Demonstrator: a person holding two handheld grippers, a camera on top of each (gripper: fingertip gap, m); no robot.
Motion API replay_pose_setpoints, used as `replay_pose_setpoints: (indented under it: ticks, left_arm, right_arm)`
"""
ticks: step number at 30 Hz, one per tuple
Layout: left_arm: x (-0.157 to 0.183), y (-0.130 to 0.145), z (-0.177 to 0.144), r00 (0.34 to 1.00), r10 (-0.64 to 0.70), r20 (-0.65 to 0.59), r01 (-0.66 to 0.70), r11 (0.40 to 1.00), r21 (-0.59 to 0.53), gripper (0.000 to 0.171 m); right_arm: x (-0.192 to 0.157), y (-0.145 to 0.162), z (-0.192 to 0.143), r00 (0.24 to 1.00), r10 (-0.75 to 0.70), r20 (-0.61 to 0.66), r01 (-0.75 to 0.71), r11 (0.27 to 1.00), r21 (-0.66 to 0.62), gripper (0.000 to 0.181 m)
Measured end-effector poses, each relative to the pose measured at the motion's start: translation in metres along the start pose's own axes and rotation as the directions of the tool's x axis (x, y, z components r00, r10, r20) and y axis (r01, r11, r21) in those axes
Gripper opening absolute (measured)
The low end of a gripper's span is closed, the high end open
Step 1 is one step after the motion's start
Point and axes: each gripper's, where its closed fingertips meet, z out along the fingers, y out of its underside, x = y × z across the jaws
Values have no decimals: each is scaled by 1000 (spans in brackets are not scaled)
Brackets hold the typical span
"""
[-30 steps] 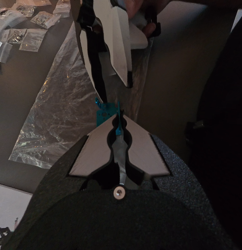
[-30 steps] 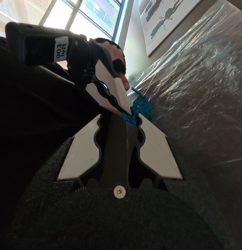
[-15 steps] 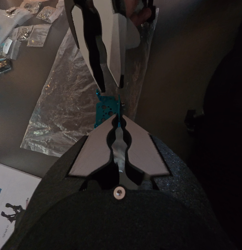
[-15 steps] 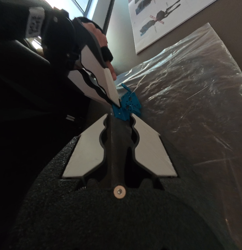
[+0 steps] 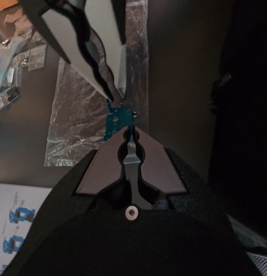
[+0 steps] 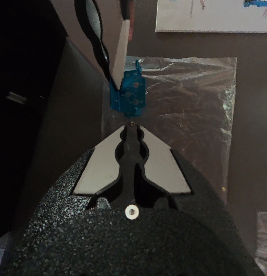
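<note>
Bracket (image 5: 120,119), blue anodised, perforated: edge flange clamped in left gripper (image 5: 131,127), jaws closed on it, held above clear plastic bag (image 5: 79,119) on dark table (image 5: 182,74). Right gripper (image 6: 131,126): jaws narrowly parted, empty, tips just beside bracket's far end. Small screw (image 6: 132,123) sits between those tips; contact unclear. Handling judgement: keep left clamp steady, bracket level; bring right tips in slowly and squarely.

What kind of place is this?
Probably a hobby or assembly workbench: a blue perforated metal bracket pinched by the left gripper, small bags of hardware, and a printed instruction sheet.
</note>
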Motion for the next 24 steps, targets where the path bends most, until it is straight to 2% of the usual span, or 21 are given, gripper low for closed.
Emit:
replay_pose_setpoints:
  ticks: [5,9,14,17,24]
  left_arm:
    - [3,7,-2,984,135,-113,-134,991,18,2]
    - [-2,11,-9,965,187,-182,-182,982,44,2]
    - [-10,12,-12,944,211,-253,-200,977,69,2]
    - [-18,16,-11,941,223,-253,-217,975,52,2]
    - [-21,8,-14,943,228,-241,-215,973,79,1]
  right_arm:
    - [0,-2,8,993,-106,59,113,985,-130,10]
    - [-2,-2,11,989,-114,96,130,976,-175,8]
    - [-2,-2,12,991,-115,73,127,972,-197,6]
    - [-2,-2,12,989,-140,41,146,969,-201,6]
    - [-2,-2,12,990,-137,17,138,983,-120,4]
